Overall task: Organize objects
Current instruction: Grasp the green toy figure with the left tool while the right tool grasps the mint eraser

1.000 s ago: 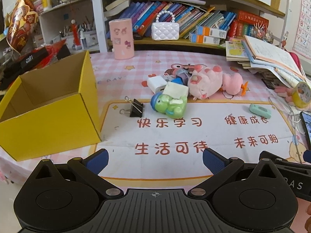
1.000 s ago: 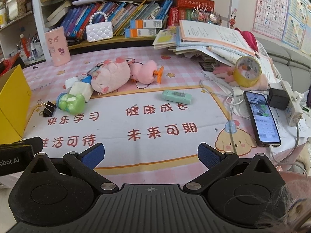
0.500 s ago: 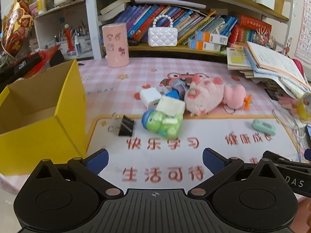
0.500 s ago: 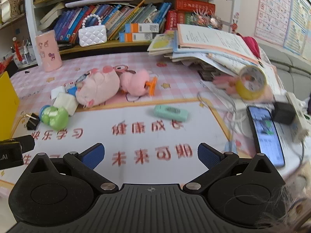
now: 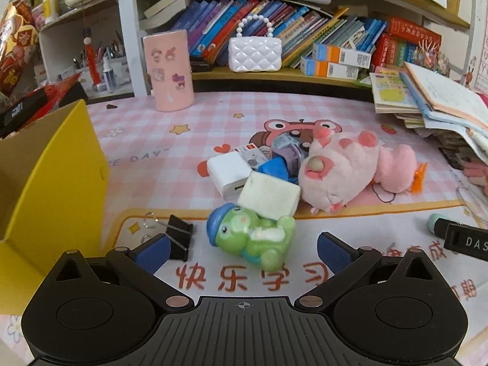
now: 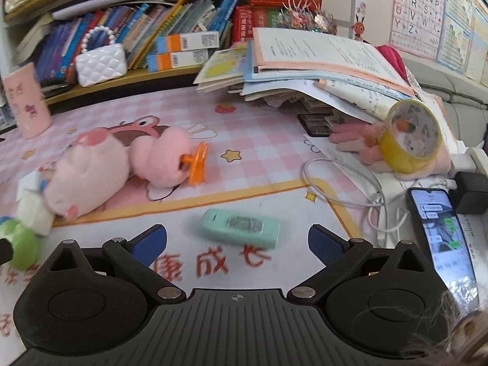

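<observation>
My left gripper (image 5: 242, 251) is open and empty, with a green frog toy in a blue cap (image 5: 253, 236) lying between its fingertips. A black binder clip (image 5: 180, 238) lies by its left finger. Behind the toy are a white eraser block (image 5: 270, 198), a white charger (image 5: 228, 177) and a pink plush (image 5: 341, 170). The yellow cardboard box (image 5: 55, 189) stands open at the left. My right gripper (image 6: 238, 242) is open and empty, just short of a mint-green case (image 6: 241, 227). The plush (image 6: 88, 177) lies to its left.
A pink cup (image 5: 169, 70) and a white quilted purse (image 5: 254, 53) stand at the back by the bookshelf. A stack of open books (image 6: 305, 64), a yellow tape roll (image 6: 408, 138), a white cable (image 6: 350, 183) and a phone (image 6: 439, 235) crowd the right side.
Both grippers have moved forward over the mat. The green toy now lies between the left fingers and the mint-green case is close to the right fingers. Both stay open.
</observation>
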{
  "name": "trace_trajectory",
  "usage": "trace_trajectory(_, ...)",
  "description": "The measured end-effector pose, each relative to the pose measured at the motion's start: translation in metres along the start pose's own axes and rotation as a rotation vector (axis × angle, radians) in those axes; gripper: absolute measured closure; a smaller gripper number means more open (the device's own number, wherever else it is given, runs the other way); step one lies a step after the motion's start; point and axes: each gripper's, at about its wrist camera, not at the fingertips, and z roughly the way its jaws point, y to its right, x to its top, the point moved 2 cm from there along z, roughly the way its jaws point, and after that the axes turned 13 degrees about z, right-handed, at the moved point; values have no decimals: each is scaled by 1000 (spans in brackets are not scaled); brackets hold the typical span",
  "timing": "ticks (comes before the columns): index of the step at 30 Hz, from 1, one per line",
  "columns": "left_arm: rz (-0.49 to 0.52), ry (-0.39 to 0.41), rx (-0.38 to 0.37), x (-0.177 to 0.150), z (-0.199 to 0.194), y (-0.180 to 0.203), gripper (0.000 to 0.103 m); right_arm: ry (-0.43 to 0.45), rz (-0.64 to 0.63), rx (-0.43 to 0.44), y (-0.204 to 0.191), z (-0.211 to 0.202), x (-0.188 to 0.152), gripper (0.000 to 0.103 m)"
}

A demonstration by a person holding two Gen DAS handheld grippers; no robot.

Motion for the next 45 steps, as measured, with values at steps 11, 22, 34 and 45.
trace_trajectory(11,96,-31,20,7,38,6,8,-46,28,-41,-2,39,1,23)
trace_trajectory(22,102,-3,3,5,38,10,30,17,-21,21,-1,25,-2,36)
trace_trajectory(34,-23,73,-18,-17,-70,-5,30,19,-75,231,-21,-61,-20,36)
trace_trajectory(45,-221,70,105,-94,-165,-85,30,-63,-213,499,-89,-167,-77,36)
